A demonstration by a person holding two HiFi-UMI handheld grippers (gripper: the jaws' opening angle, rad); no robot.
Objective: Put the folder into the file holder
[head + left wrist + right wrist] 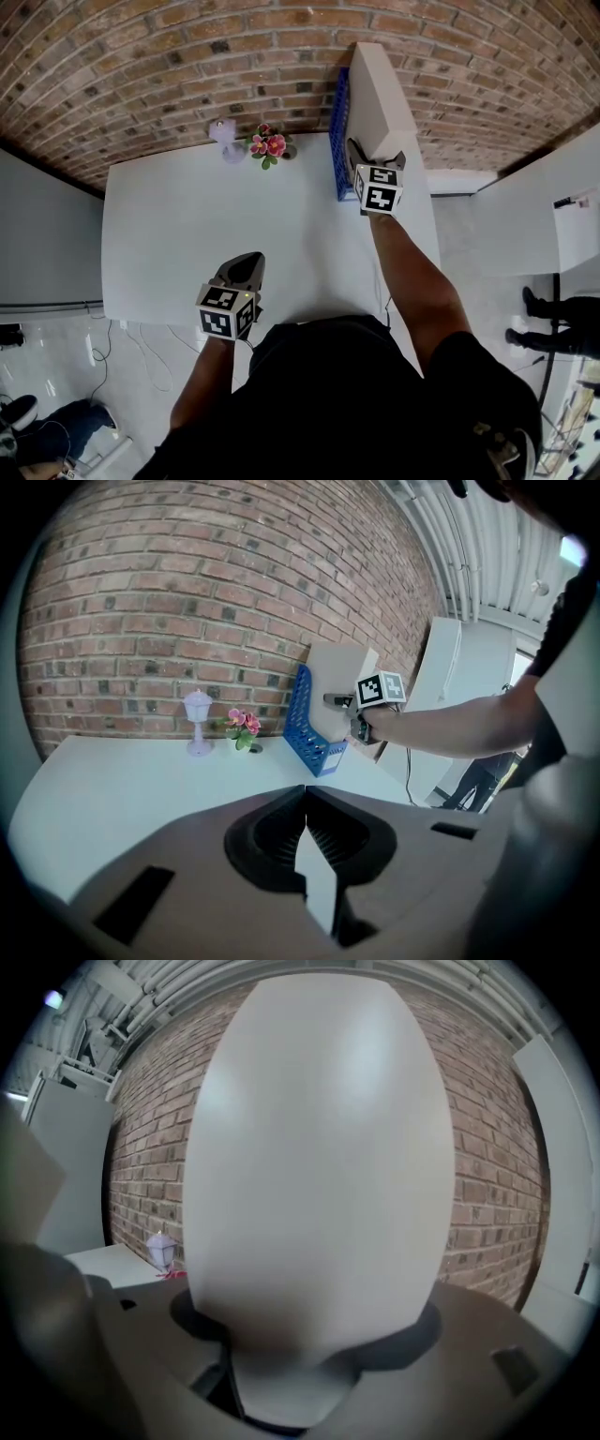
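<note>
**Student:** Where is the folder, and what has hold of it?

**Tutor:** One pale folder [380, 94] stands on edge in the one blue file holder [339, 131]; the holder sits at the far right of the white table [178, 244], against the brick wall [141, 56]. The holder's side hides the folder's lower edge; whether it rests on the bottom cannot be told. The right tongs [375, 155] have the folder's near edge between their jaws; the jaws stand wide apart and a gap shows beside the folder on one side, so they are open rather than clamped.

**Student:** And the other pair?

**Tutor:** The left tongs [251, 261] hang over the near left part of the table, well apart from the holder; their tips meet, closed on nothing.

**Student:** What else is around, and does any of it stand in the way?

**Tutor:** Two small things stand on the table, both along the wall to the left of the holder. There is one lilac lamp [223, 139] and, just beside it, one pot of pink flowers [268, 145]. The flowers are near the holder but apart from it; neither lies between the right tongs and the holder. Off the table, one person in dark clothes [553, 323] stands on the pale floor at the right edge; a shoe and trouser leg [47, 422] show at lower left.
</note>
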